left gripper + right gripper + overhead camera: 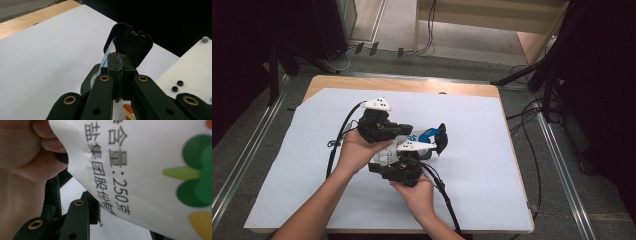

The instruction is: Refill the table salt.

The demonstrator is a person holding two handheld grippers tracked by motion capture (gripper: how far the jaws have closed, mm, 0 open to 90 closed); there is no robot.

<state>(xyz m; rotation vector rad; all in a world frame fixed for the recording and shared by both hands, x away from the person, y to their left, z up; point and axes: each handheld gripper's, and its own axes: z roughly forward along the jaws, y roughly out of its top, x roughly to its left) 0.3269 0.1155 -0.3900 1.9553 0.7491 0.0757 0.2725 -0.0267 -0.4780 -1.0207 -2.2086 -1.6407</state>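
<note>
A white salt pouch (pixel 428 135) with a blue band and a black flip cap (pixel 441 140) is held just above the white sheet, between both grippers. My left gripper (pixel 404 131) comes in from the upper left. In the left gripper view, the left gripper (pixel 120 67) stands shut on a thin part of the pouch (pixel 106 53), and the cap (pixel 130 42) stands open beyond it. My right gripper (pixel 419 155) holds the pouch body from below. In the right gripper view, one pad (pixel 94 206) lies against the printed pouch (pixel 140 170), which hides the other jaw.
A white sheet (pixel 487 165) covers most of the wooden table (pixel 412 84). Black cables (pixel 439 187) trail from both grippers toward the near edge. The right gripper's plate (pixel 190 72) lies close at the right of the left gripper view. Dark stands and floor rails surround the table.
</note>
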